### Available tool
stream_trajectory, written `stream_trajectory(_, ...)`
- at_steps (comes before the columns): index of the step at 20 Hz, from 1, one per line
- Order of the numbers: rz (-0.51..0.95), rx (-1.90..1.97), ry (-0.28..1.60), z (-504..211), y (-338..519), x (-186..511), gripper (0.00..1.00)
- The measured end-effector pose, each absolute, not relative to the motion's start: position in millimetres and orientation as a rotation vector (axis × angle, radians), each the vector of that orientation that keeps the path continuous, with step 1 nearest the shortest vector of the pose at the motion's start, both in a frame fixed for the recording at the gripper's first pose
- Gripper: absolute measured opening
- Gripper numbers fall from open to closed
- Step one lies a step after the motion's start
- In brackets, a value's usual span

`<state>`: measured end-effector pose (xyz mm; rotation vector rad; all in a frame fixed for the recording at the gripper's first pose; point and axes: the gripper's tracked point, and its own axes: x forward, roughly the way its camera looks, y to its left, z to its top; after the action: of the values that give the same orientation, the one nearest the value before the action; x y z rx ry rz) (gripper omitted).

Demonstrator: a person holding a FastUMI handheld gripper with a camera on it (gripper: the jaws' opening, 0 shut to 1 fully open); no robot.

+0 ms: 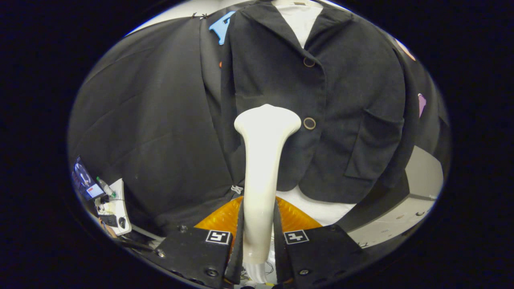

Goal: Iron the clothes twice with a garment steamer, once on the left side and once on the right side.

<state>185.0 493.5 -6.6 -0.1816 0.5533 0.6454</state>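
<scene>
Gripper view: the gripper [259, 237] has both fingers pressed on the slim neck of the cream-white plastic garment steamer [263, 168], whose flared head stands ahead of the fingers, at the front panel of the black buttoned fabric jacket [341, 104] hanging beyond. The steamer looks rigid, smooth and possibly slippery; the present hold low on the neck seems sound. The jacket appears soft and light and will likely yield under pressure. An orange ribbed base [225, 218] sits just beyond the fingers. No brand or legible writing is discernible.
</scene>
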Motion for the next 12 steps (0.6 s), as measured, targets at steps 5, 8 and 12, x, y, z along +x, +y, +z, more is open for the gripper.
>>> stream_trajectory(5, 0.635, -0.181, 0.595, -33, 491, 183, 0.35)
stream_trajectory(8, 0.627, -0.171, 0.611, -41, 488, 183, 0.35)
stream_trajectory(12, 0.603, -0.156, 0.609, -41, 471, 177, 0.36)
